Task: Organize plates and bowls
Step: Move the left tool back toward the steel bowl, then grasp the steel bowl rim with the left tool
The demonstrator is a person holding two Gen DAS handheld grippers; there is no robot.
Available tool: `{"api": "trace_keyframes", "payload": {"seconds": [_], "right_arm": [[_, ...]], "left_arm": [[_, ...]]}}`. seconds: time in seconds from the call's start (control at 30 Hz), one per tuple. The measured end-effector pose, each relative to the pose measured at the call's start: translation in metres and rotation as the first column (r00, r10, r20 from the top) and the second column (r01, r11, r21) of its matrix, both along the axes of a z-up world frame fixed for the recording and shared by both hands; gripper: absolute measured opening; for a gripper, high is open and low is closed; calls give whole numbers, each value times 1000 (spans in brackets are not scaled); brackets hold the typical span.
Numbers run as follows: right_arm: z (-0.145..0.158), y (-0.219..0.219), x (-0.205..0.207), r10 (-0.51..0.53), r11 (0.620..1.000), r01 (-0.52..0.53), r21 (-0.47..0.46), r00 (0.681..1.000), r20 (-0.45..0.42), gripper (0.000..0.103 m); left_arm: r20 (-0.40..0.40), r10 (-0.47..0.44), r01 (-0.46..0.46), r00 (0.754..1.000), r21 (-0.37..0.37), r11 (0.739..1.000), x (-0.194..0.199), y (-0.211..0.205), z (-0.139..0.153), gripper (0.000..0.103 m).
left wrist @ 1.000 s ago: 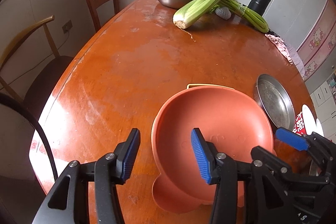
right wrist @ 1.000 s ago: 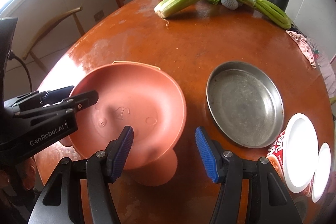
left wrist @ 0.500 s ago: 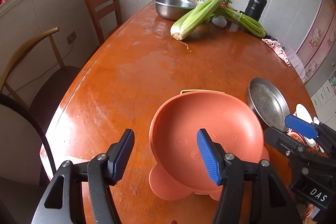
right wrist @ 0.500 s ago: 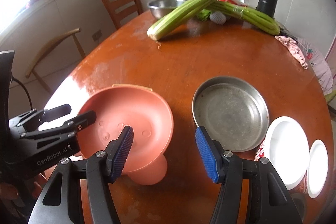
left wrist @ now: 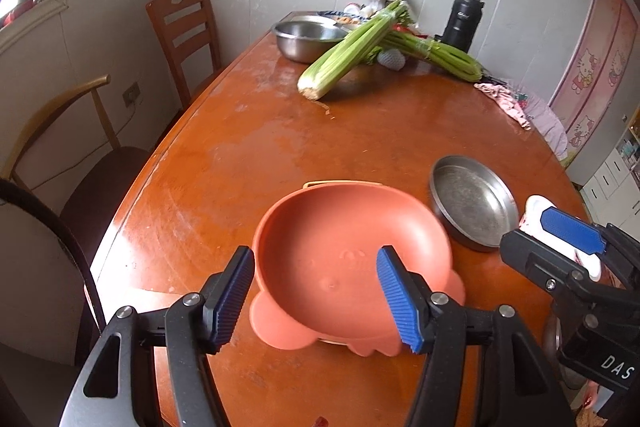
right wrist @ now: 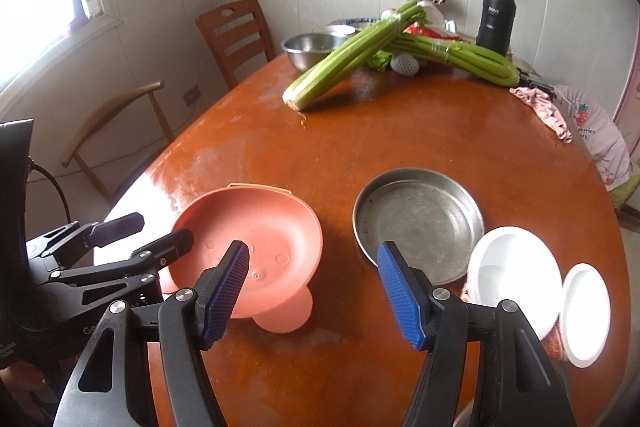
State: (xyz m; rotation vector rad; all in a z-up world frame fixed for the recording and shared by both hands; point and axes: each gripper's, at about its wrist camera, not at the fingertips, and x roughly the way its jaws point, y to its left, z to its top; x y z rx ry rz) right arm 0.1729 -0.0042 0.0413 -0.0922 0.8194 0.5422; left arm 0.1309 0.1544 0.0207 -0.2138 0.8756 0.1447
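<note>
Both the left claw (left wrist: 316, 301) and right claw (right wrist: 314, 293) hang released. The salmon-pink plastic animal-shaped bowl (right wrist: 256, 231) sits near the table's (right wrist: 380, 131) near-left edge, beside the round steel pan (right wrist: 418, 223). Pinch one rim squarely, then lift level.

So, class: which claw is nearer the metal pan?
Right. The right claw hovers open beside the metal pan, one pad at its near rim; the left claw sits farther off, over the pink bowl.

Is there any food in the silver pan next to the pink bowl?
Empty. The silver pan shows only its bare, scuffed metal bottom in both views, and it sits apart from the pink bowl.
</note>
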Motion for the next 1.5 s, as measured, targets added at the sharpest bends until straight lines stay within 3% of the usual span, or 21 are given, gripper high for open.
{"api": "trace_keyframes", "payload": {"seconds": [0.27, 0.77, 1.23, 1.5], "right_arm": [[25, -38, -17, -35, 998, 33, 45, 997, 68, 72], [44, -134, -42, -129, 983, 111, 144, 984, 123, 75], [25, -225, -54, -253, 962, 235, 137, 960, 124, 75], [6, -247, -56, -261, 963, 250, 105, 959, 109, 76]], "left_arm": [[43, -53, 52, 998, 18, 998, -6, -38, 23, 63], [101, -159, 156, 982, 38, 987, -15, -117, 51, 63], [87, -244, 241, 966, 44, 970, -8, -182, 46, 63], [55, -282, 279, 958, 44, 959, 0, -212, 34, 63]]}}
